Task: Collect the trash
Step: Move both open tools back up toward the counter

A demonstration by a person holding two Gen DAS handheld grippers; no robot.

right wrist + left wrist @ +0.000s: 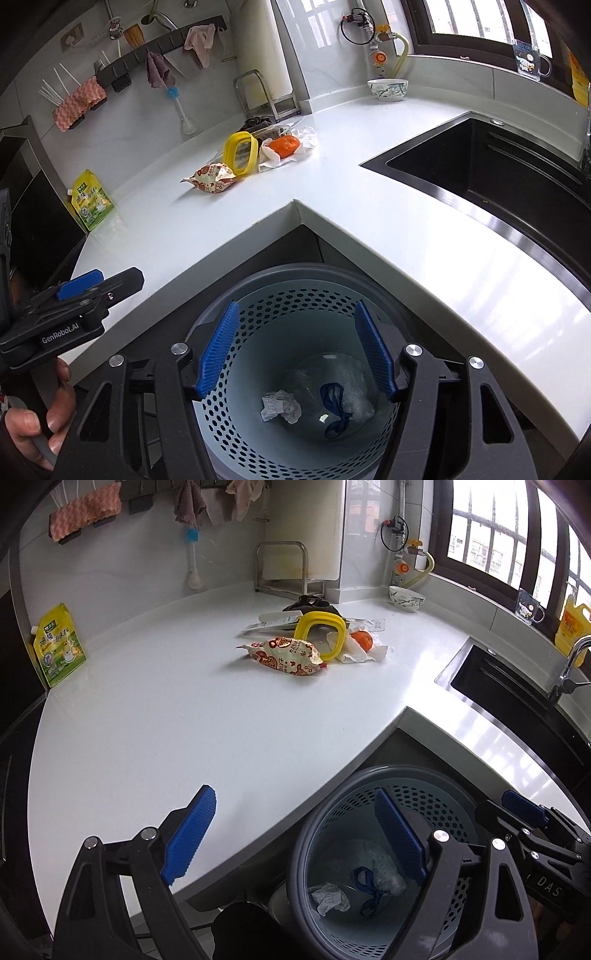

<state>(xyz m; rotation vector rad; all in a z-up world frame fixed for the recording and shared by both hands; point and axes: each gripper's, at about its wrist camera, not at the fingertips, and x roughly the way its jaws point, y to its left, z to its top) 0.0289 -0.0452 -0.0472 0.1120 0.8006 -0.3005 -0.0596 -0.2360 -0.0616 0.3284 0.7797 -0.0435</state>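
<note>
Two claws, left and right, hang released and empty over the bin. More litter waits on the tabletop.

The countertop is plain white; the sink set in it is black. The bin is grey-blue, its wall patterned with rows of small holes. Inside lie crumpled white paper and a clear bag with a dark blue tie. The lid is yellow-rimmed, the snack packet cream with red-orange print, the pouch yellow-green. Gripper pads are ribbed blue.
</note>
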